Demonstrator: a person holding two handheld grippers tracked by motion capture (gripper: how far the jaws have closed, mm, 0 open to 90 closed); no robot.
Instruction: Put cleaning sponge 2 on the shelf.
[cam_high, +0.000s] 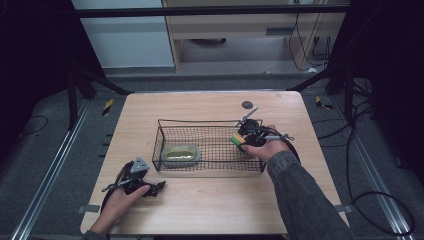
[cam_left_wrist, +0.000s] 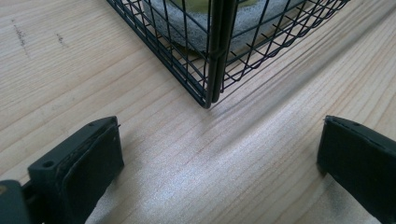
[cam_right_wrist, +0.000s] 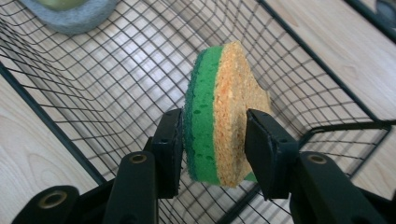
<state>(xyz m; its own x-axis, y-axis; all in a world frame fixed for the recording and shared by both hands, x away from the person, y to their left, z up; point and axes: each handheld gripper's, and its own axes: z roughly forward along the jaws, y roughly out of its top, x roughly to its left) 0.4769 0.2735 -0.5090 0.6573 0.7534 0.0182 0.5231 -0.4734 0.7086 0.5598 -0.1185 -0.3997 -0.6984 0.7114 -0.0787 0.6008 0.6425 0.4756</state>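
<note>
We see a table (cam_high: 210, 200) with bare wood around a wire basket (cam_high: 210, 165). Our right gripper (cam_right_wrist: 212, 144) clamps a sponge (cam_right_wrist: 219, 116) above the basket's right end. Our left gripper (cam_left_wrist: 219, 154) rests, jaws apart, just beside its near-left corner.

Even overhead light on the pale wooden table (cam_high: 210, 200), dark surroundings. High view soft, low-res. Soft sheen just ahead of the left gripper (cam_left_wrist: 219, 158); its jaw edges slightly blurred, possibly lens falloff.

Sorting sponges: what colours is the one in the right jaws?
Green and tan sponge, clearest in the right gripper view.
</note>
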